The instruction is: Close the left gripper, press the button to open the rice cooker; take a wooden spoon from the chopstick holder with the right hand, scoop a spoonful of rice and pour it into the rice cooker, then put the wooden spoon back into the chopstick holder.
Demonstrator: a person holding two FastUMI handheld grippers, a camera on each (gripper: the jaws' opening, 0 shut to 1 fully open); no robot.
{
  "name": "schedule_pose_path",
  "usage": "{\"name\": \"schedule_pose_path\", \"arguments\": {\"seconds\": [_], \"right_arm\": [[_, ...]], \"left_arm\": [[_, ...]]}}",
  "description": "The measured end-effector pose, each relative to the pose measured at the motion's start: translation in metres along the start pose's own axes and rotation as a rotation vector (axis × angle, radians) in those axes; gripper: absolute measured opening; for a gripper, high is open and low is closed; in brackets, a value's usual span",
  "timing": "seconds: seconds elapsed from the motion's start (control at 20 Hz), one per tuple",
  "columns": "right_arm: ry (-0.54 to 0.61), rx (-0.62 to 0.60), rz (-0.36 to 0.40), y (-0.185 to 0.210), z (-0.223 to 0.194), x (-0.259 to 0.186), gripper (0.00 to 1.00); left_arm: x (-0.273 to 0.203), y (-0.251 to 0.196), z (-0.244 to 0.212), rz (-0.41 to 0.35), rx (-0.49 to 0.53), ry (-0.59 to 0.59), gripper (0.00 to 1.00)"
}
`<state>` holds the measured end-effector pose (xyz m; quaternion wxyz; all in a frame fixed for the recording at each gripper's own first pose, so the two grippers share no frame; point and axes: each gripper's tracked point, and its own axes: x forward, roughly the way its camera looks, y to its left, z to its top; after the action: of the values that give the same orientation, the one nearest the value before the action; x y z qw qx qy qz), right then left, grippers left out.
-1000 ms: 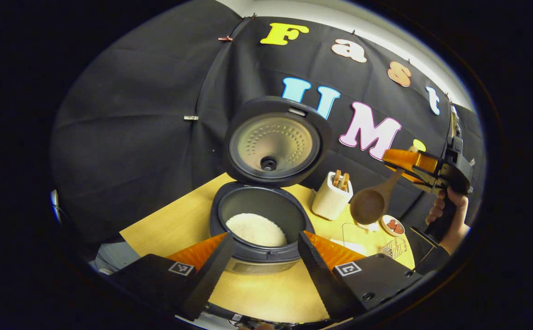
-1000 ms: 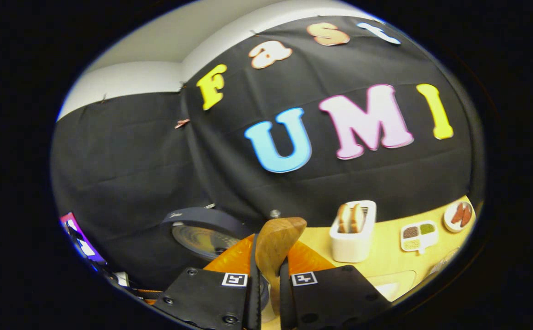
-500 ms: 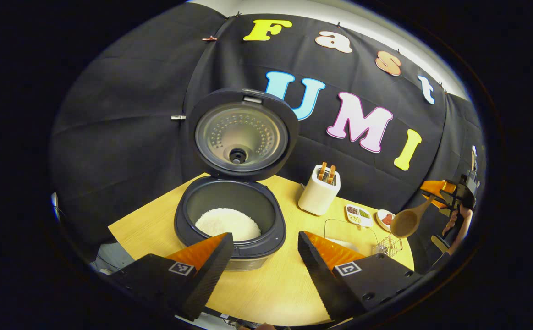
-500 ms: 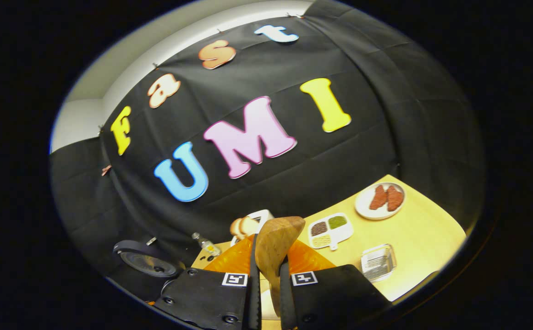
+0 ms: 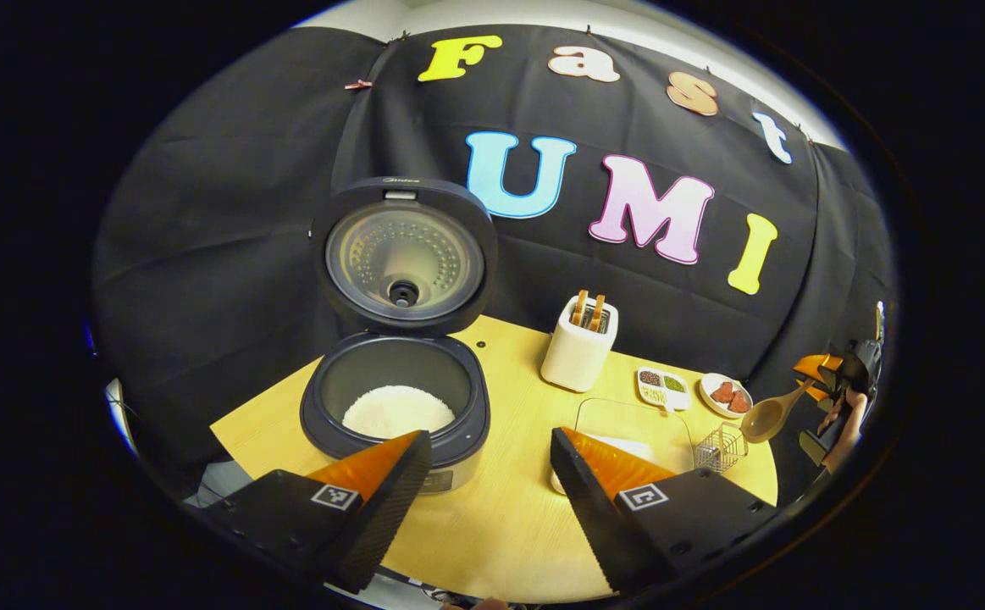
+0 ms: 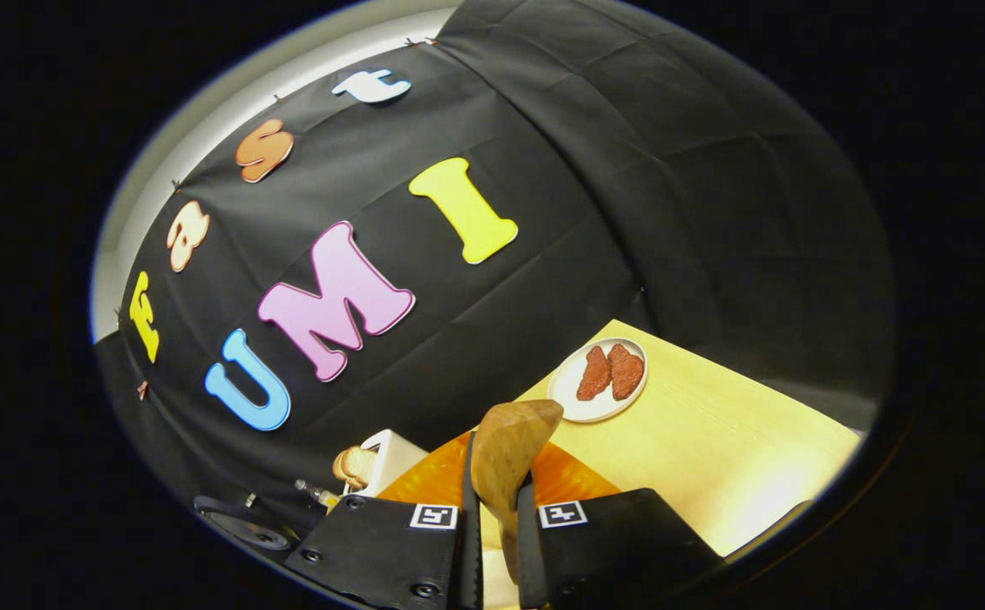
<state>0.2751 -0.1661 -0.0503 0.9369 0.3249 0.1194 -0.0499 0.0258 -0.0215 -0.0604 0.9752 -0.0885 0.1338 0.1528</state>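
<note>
The rice cooker (image 5: 390, 424) stands open on the wooden table, lid (image 5: 406, 254) upright, white rice (image 5: 397, 410) in its pot. My left gripper (image 5: 489, 437) hovers open in front of it, holding nothing. A white chopstick holder (image 5: 578, 349) with wooden utensils stands to the right of the cooker. At the far right, my right gripper (image 5: 814, 374), held by a hand, is shut on the wooden spoon (image 5: 768, 417), bowl hanging low beyond the table's right edge. In the right gripper view the spoon (image 6: 505, 449) sits between the fingers of the right gripper (image 6: 496, 496).
A clear glass dish (image 5: 632, 424) sits behind my right finger. A seasoning tray (image 5: 660, 386), a plate of red pieces (image 5: 725, 395) and a small wire basket (image 5: 717, 449) line the table's right side. The plate (image 6: 598, 381) and bare table (image 6: 712, 440) lie ahead of the spoon.
The right gripper swung the wooden spoon away from the cooker to the far right and lower. The left gripper drew back from the cooker and stayed open.
</note>
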Motion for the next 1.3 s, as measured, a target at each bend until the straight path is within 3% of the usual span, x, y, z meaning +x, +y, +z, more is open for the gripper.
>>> {"name": "schedule_pose_path", "arguments": {"seconds": [0.7,0.9,1.1,1.25,1.3], "right_arm": [[0.095,-0.058,-0.114,-0.065,-0.063,0.062,0.21],[0.119,-0.055,-0.150,-0.073,-0.083,0.061,0.21],[0.106,-0.045,-0.120,-0.059,-0.084,0.048,0.28],[0.069,-0.076,-0.132,-0.055,-0.076,0.029,1.00],[0.061,-0.101,-0.149,-0.056,-0.072,0.023,0.98]], "left_arm": [[-0.011,-0.011,0.012,0.099,0.023,-0.006,0.96],[-0.006,-0.006,0.035,0.083,0.001,-0.046,0.96],[0.000,0.012,0.071,0.088,0.030,-0.123,0.96],[0.003,0.029,0.103,0.094,0.079,-0.202,0.96],[0.003,0.035,0.115,0.105,0.094,-0.235,0.95]]}}
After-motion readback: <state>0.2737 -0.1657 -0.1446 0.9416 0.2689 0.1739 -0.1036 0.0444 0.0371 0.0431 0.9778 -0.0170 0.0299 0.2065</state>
